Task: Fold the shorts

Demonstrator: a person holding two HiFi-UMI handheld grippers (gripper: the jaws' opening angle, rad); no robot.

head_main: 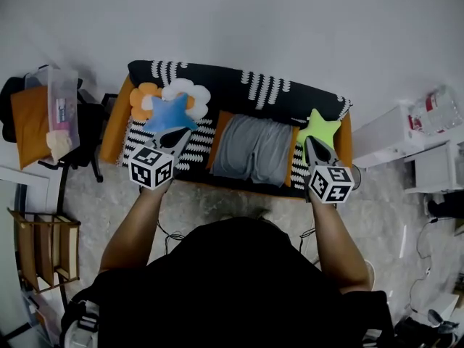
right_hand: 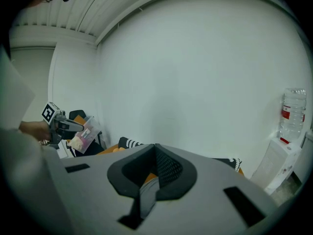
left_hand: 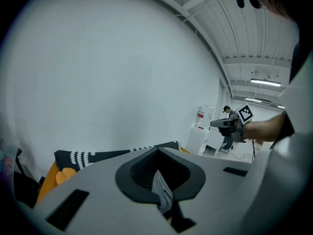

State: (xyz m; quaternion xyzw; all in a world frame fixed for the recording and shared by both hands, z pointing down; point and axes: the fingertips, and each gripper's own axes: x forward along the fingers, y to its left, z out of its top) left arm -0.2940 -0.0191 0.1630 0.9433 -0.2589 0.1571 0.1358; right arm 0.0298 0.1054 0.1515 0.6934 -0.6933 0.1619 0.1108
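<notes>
Grey fabric shorts (head_main: 254, 149) lie mid-seat on a black-and-white patterned sofa (head_main: 232, 85). The left claw (head_main: 177, 134) and right claw (head_main: 312, 143), both clenched, flank them over the sofa's ends.

I stand in a lab or studio space: bare white walls (right_hand: 195, 72), a ribbed panel ceiling (left_hand: 244, 28) with strip lights (left_hand: 266, 82), a water dispenser (right_hand: 292, 114), loose floor cables (head_main: 422, 263) and one small sofa (head_main: 110, 133).

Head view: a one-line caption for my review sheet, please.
Left gripper and right gripper, both shut, flank grey shorts lying on an orange sofa under a black-and-white throw.
</notes>
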